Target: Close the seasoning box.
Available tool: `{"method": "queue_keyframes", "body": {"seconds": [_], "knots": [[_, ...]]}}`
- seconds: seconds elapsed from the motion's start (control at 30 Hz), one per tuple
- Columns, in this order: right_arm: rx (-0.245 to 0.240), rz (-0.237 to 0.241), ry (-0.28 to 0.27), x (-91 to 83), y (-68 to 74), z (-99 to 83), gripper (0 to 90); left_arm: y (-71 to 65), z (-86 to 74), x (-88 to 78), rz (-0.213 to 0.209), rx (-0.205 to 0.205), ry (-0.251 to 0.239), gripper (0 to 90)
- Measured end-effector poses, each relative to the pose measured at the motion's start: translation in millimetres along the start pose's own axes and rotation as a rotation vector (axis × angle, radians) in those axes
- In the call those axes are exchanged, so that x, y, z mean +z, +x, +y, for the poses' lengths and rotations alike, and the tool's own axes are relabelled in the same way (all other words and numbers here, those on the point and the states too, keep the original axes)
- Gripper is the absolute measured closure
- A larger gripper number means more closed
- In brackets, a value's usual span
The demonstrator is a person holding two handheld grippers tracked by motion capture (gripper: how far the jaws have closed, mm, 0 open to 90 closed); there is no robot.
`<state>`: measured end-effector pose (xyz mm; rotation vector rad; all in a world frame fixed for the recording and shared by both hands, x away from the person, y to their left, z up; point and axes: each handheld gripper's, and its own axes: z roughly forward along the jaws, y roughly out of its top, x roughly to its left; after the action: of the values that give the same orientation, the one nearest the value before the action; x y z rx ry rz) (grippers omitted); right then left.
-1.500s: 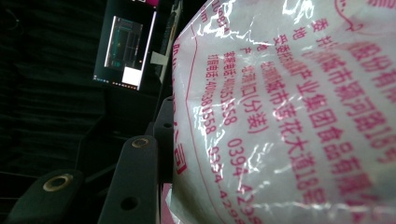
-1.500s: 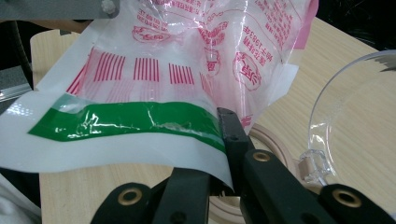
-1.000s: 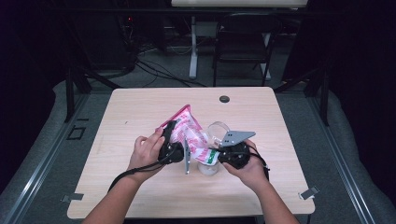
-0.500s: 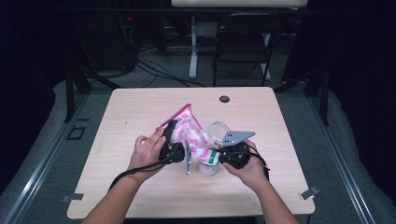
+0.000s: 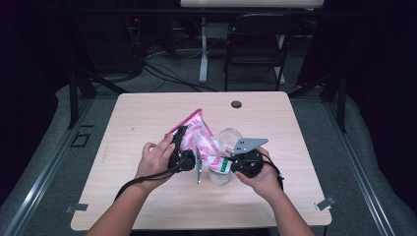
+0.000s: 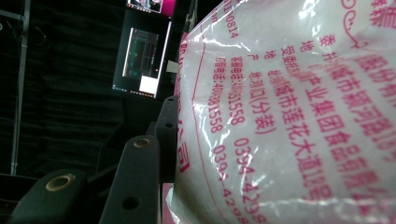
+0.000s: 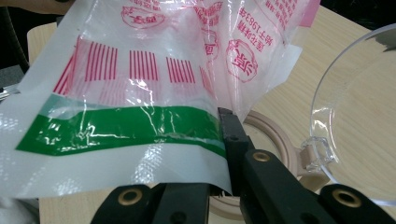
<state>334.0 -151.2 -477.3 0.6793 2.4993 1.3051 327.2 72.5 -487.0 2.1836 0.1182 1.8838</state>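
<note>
A pink-and-white printed plastic bag (image 5: 202,139), bulging with white grains, hangs tilted between both grippers above the table (image 5: 147,118). My left gripper (image 5: 182,135) is shut on the bag's upper body; one black finger (image 6: 164,133) lies against the bag (image 6: 289,116), the other is hidden behind it. My right gripper (image 5: 227,164) is shut on the bag's green-banded lower end (image 7: 135,128), pinching the film beside its right finger (image 7: 229,128). Under that end stands a small container (image 5: 219,177) with a beige rim (image 7: 276,136) and a clear hinged lid (image 7: 355,116) swung open.
A small black round disc (image 5: 236,104) sits near the table's far edge. A dark chair (image 5: 255,46) and a white desk leg (image 5: 202,49) stand on the floor beyond the table. Bare tabletop lies to the left and right of the hands.
</note>
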Motion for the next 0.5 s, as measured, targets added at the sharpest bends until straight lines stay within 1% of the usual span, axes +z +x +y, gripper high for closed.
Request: {"method": "queue_keyframes", "body": {"seconds": [0.23, 0.5], "knots": [[0.004, 0.006, 0.012, 3.0, -1.9, -2.3, 90.0, -0.2, 0.7, 0.0, -0.001, -0.001, -0.004, 62.7], [0.003, 0.003, 0.017, 3.8, -1.5, -2.3, 90.0, 0.5, 0.8, -0.9, 0.008, -0.002, -0.007, 62.8]]}}
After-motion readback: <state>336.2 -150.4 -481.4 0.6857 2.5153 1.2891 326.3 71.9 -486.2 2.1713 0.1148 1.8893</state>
